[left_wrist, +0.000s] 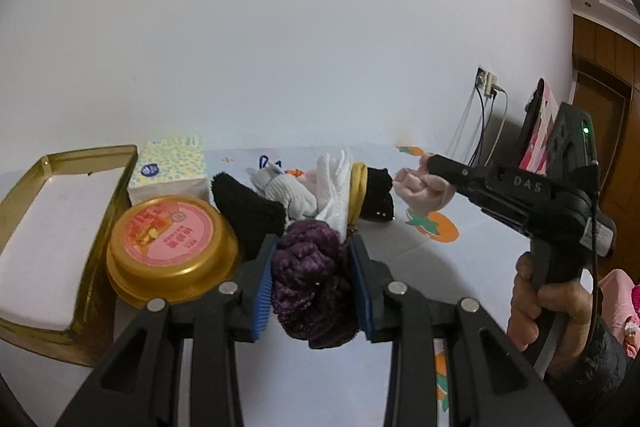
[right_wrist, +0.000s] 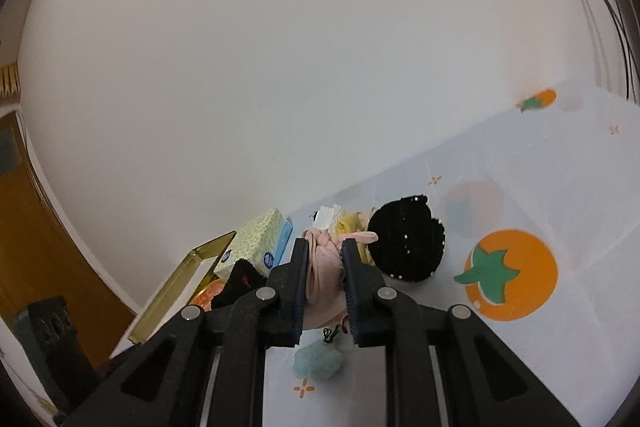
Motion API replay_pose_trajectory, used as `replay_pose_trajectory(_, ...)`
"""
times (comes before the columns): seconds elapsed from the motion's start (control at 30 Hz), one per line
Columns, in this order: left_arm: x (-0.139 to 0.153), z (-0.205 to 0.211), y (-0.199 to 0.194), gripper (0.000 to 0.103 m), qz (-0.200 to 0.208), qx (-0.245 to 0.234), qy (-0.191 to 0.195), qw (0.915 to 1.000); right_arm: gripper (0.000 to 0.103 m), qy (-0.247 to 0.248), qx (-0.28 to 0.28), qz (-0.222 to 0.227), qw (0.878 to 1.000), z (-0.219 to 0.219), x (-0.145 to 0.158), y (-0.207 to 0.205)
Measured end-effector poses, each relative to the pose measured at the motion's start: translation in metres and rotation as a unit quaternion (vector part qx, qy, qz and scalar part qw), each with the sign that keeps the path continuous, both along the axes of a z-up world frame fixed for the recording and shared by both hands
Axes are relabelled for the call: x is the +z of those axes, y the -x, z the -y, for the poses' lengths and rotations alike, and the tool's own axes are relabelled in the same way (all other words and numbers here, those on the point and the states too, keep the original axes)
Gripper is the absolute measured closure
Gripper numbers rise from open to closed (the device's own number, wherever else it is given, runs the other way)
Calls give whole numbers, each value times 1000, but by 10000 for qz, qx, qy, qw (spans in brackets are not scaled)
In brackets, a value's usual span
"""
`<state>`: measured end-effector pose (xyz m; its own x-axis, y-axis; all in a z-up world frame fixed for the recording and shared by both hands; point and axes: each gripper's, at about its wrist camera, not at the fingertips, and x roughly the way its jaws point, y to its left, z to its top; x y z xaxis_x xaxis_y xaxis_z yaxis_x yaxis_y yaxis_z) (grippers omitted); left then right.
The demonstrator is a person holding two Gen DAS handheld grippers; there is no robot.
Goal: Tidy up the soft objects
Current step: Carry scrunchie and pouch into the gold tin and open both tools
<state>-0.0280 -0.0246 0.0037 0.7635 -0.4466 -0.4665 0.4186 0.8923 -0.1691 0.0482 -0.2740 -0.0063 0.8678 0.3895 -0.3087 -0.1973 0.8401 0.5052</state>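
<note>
The left claw (left_wrist: pixel 312 267) clamped one purple knit bundle (left_wrist: pixel 310 279) near the gold tin (left_wrist: pixel 172 251); the right claw (right_wrist: pixel 325 267) pinched one pink cloth (right_wrist: pixel 324 275) above the table (right_wrist: pixel 560 187), right of the pile.

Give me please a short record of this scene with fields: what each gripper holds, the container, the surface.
left gripper: shut on purple knitted item
right gripper: shut on pink soft item, jaws just closed
container: gold rectangular tin, open, white inside
beside tin: round gold tin, pink label; tissue pack
pile: black, grey, white soft items together
surface: pale cloth with orange fruit print
</note>
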Motion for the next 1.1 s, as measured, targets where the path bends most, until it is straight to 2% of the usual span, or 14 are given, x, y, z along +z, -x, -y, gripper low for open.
replay_pose_trajectory(0.13, 11, -12, -3, 70, 260, 149, -88, 9995, 85, 396, -290, 118, 9987, -16, 8, 5)
replay_pose_trajectory(0.23, 20, -28, -9, 70, 412, 315, -129, 9986, 85, 613, -311, 159, 9975, -24, 13, 6)
replay_pose_trajectory(0.37, 28, -54, -26, 70, 494, 650, -231, 9964, 85, 680, -186, 166, 9974, -45, 17, -1)
replay_pose_trajectory(0.57, 34, -97, -57, 70, 407, 1210, -325, 9913, 85, 773, 236, 369, 9960, -101, 34, -16)
replay_pose_trajectory(0.87, 35, -161, -94, 70, 272, 2026, -369, 9782, 85, 469, 936, 472, 9934, -192, 55, -53)
replay_pose_trajectory(1.03, 29, -194, -108, 70, 42, 2479, -333, 9682, 85, 425, 1233, 354, 9908, -241, 54, -79)
replay_pose_trajectory(1.1, 28, -202, -113, 70, 5, 2669, -456, 9626, 84, 395, 1288, 246, 9906, -258, 48, -91)
